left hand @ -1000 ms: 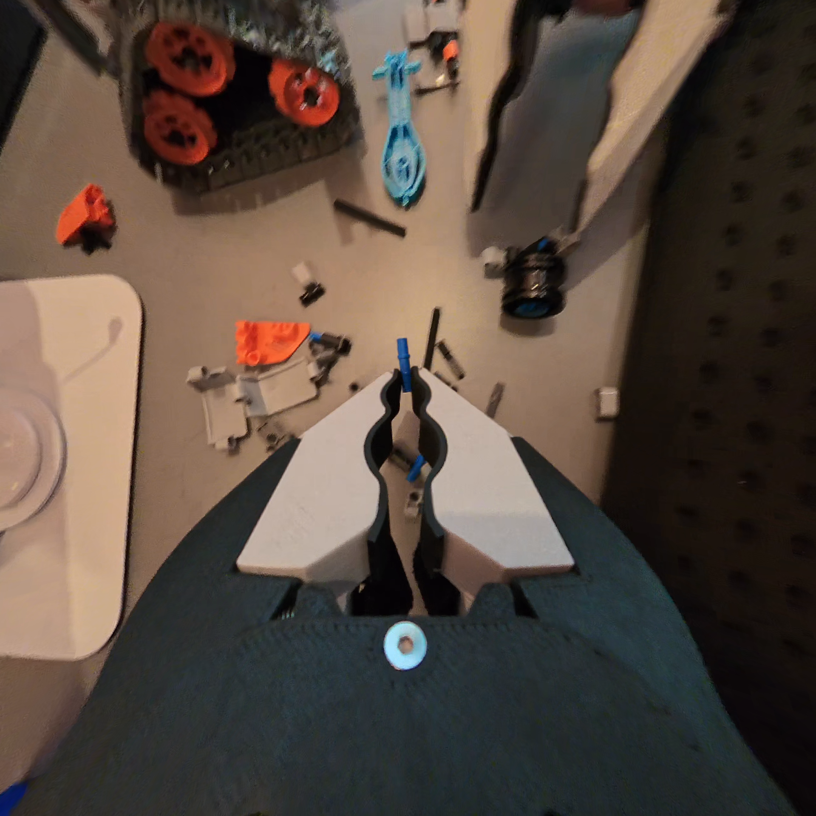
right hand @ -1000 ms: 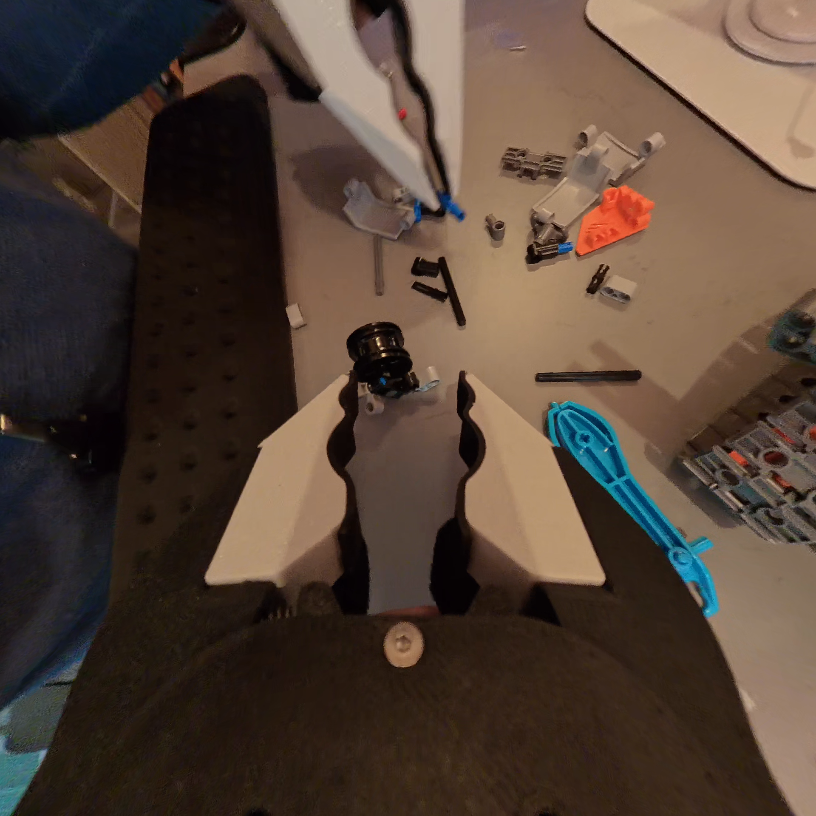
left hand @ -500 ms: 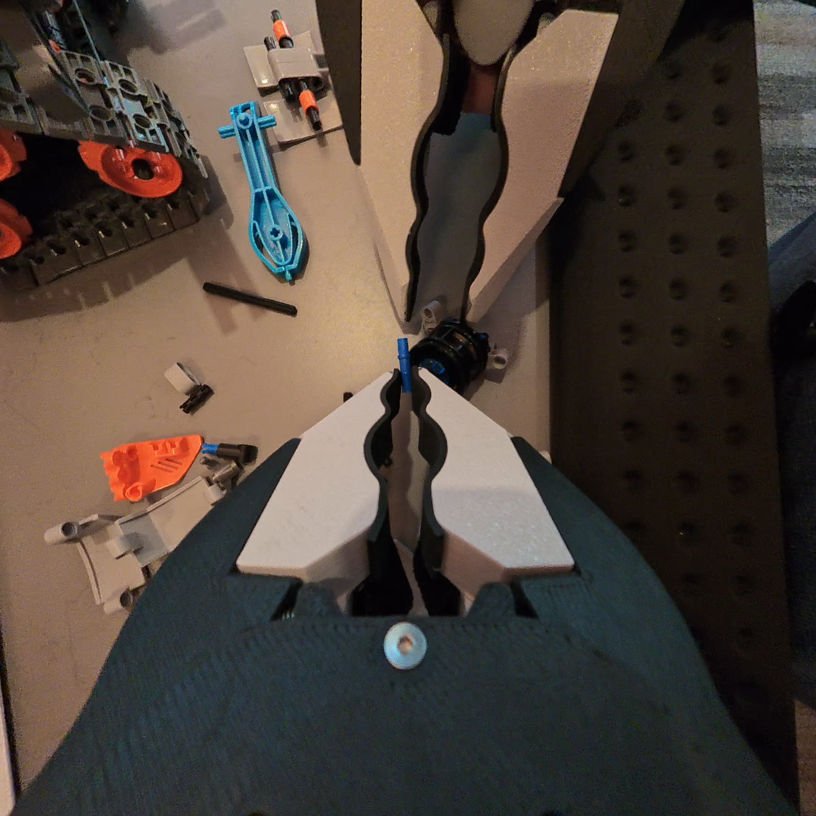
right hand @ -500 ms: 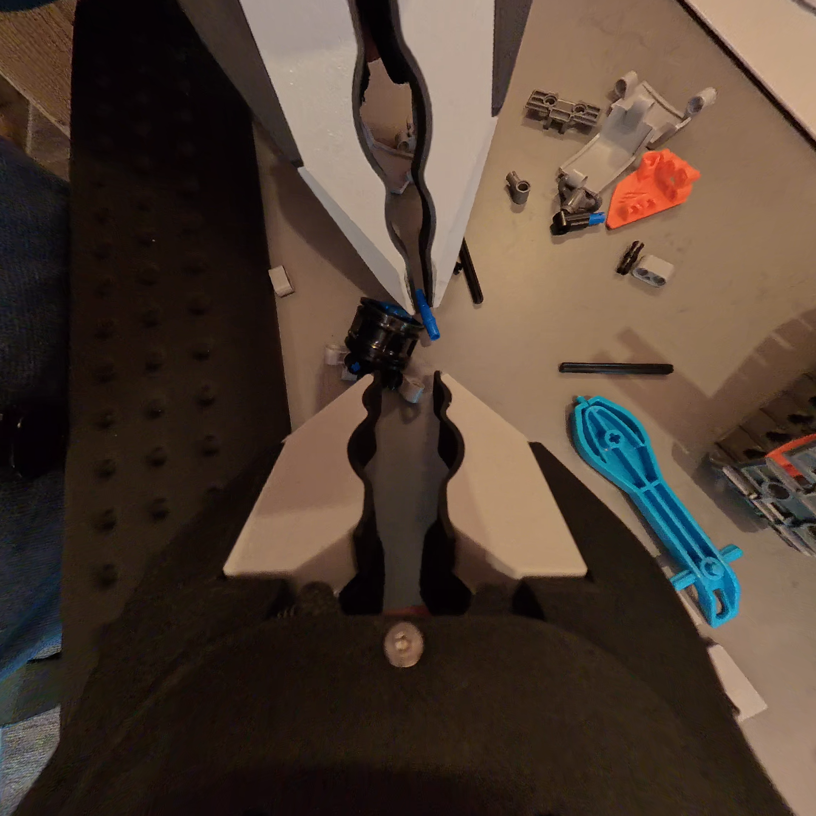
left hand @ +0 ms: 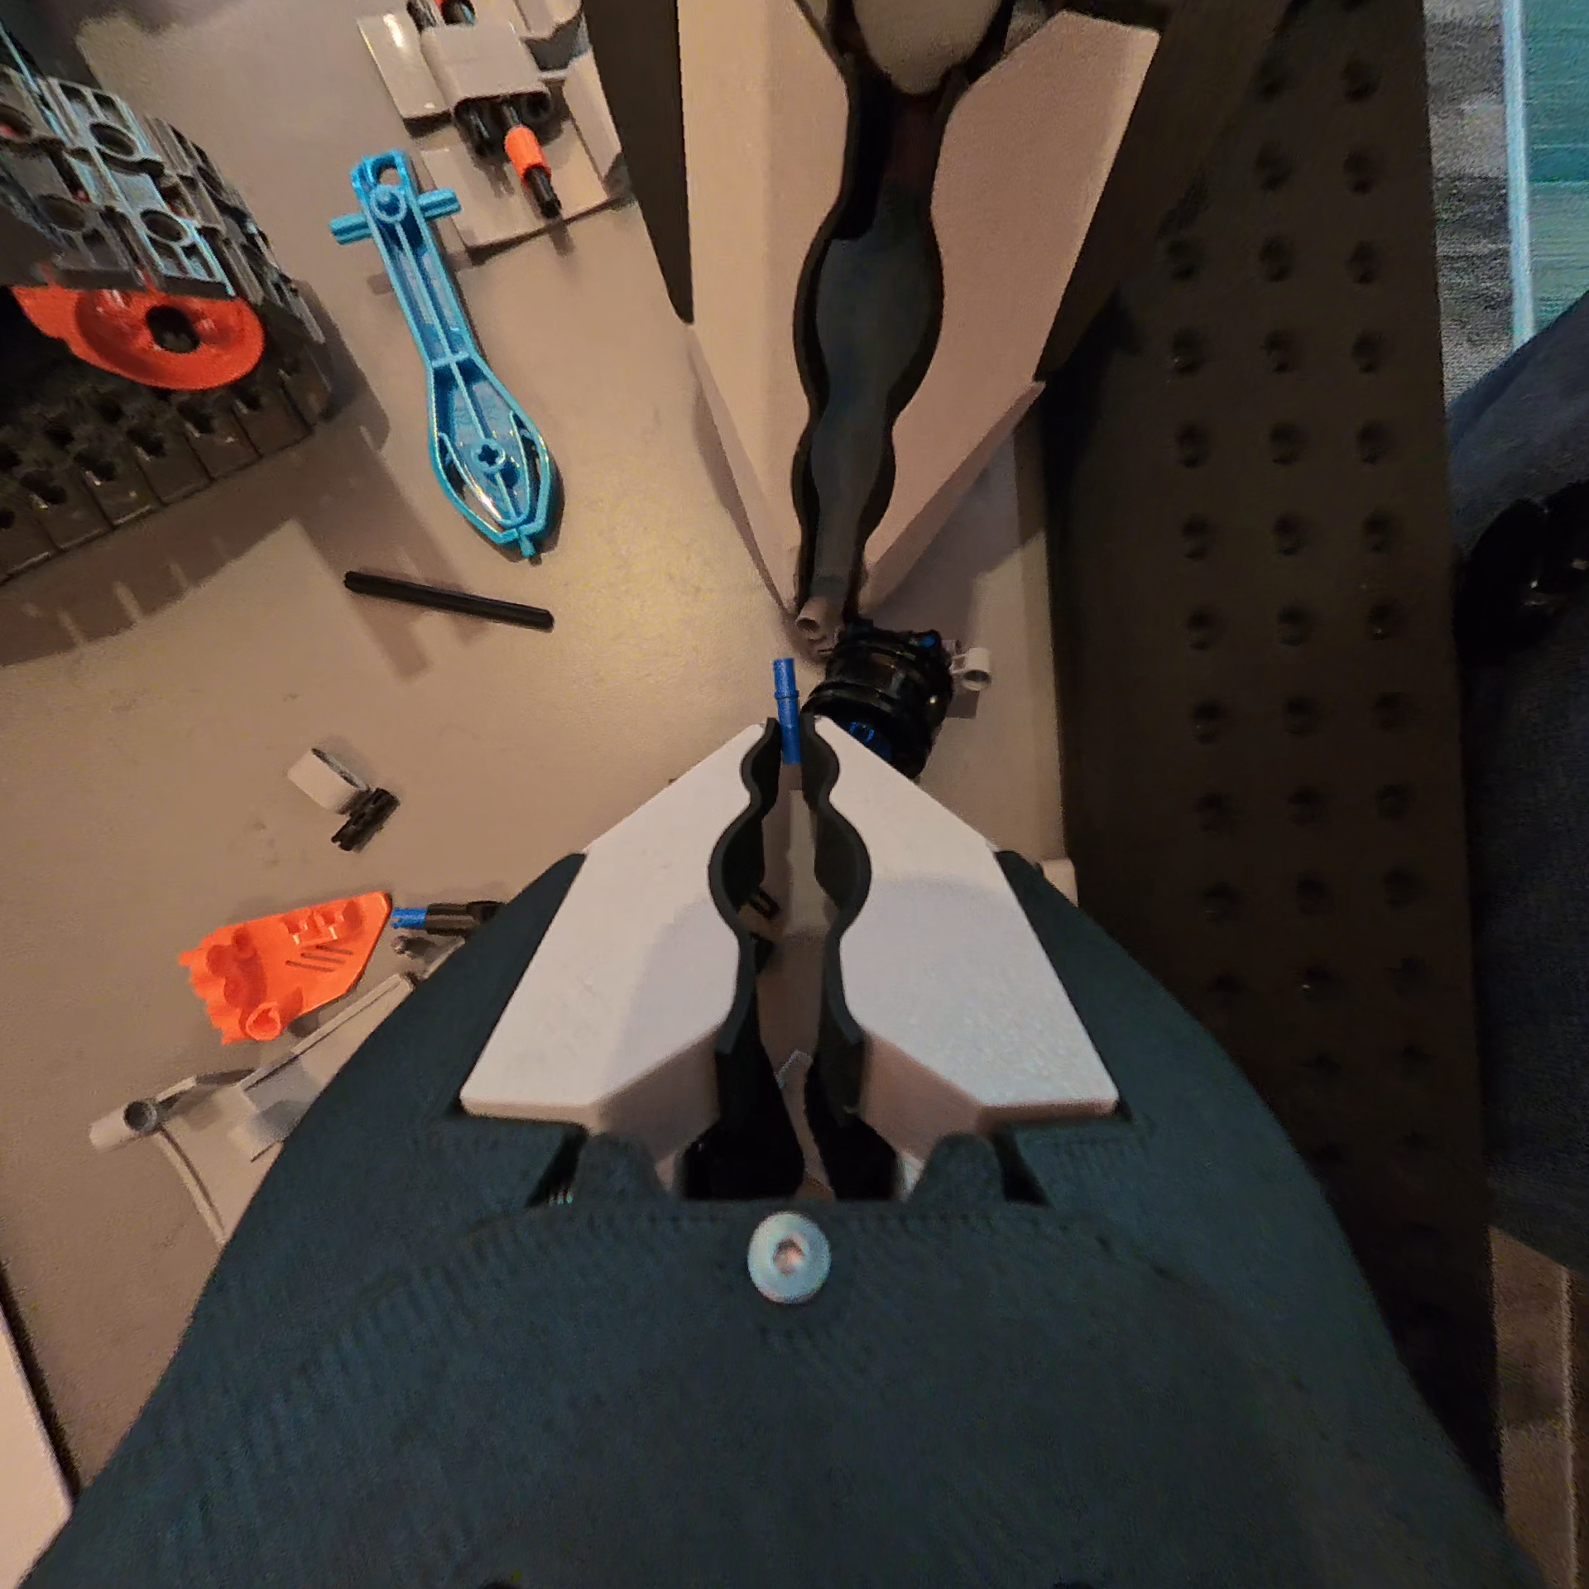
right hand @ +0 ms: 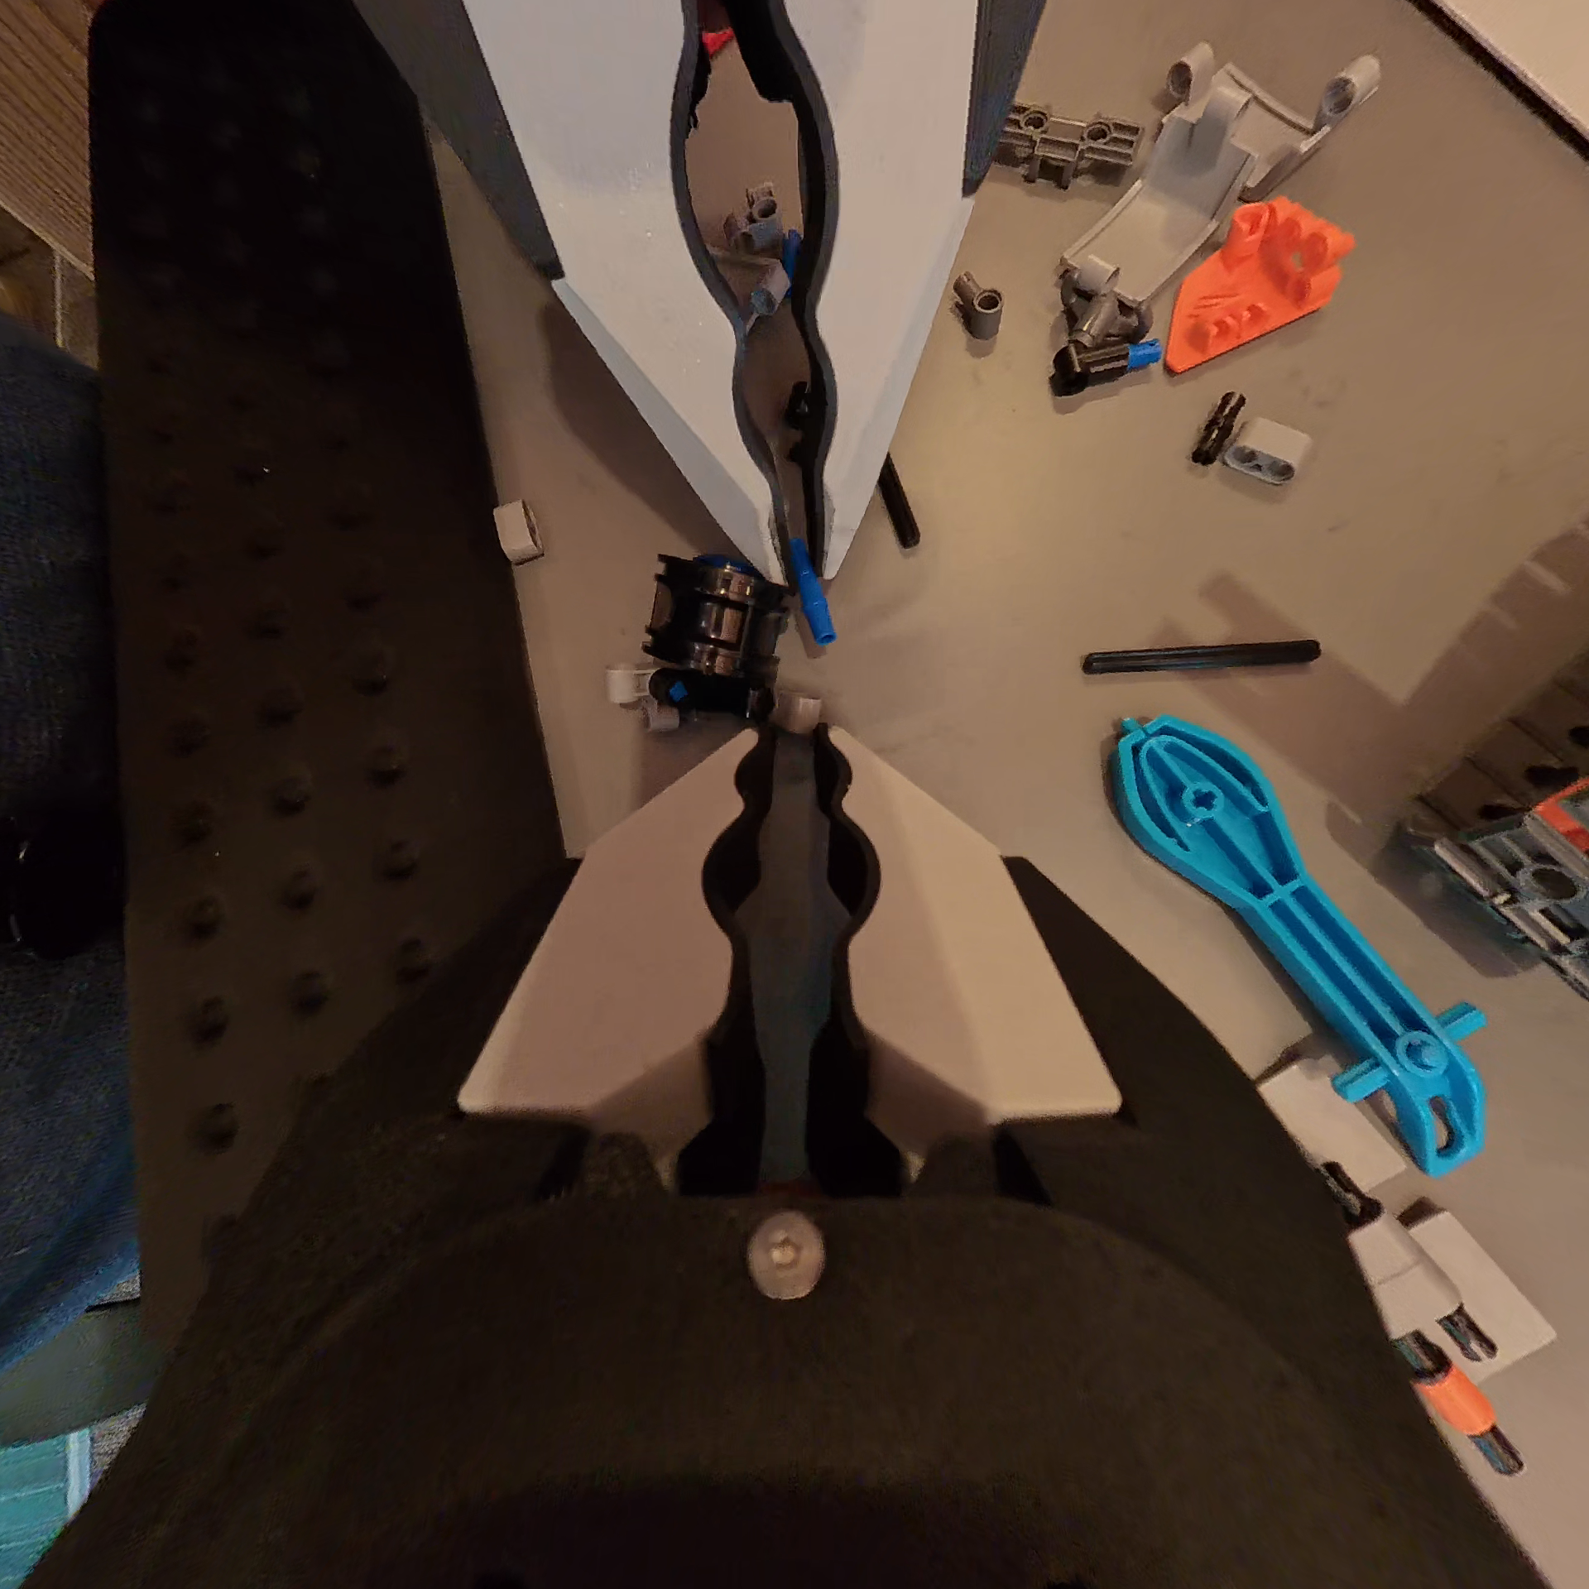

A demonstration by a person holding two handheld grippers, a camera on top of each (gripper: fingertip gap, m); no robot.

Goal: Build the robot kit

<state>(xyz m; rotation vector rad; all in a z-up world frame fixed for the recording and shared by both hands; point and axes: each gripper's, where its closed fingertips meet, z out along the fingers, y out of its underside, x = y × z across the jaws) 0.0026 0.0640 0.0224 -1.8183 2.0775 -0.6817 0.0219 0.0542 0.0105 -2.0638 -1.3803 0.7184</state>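
Clearly the left gripper [left hand: 789, 731] has its jaws clamped on a short blue plastic pin [left hand: 786, 707], its tip pointing at the far right gripper [right hand: 789, 729]; that one's jaws pinch a small grey connector [right hand: 800, 710] on a black ribbed wheel hub [right hand: 714, 623], resting on the grey surface [right hand: 989, 602]; a light-blue plastic paddle piece [left hand: 456, 361] lies far left.

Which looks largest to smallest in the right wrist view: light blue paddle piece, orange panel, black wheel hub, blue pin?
1. Light blue paddle piece, though nearest the camera.
2. Orange panel and black wheel hub: too alike to rank.
3. Blue pin.
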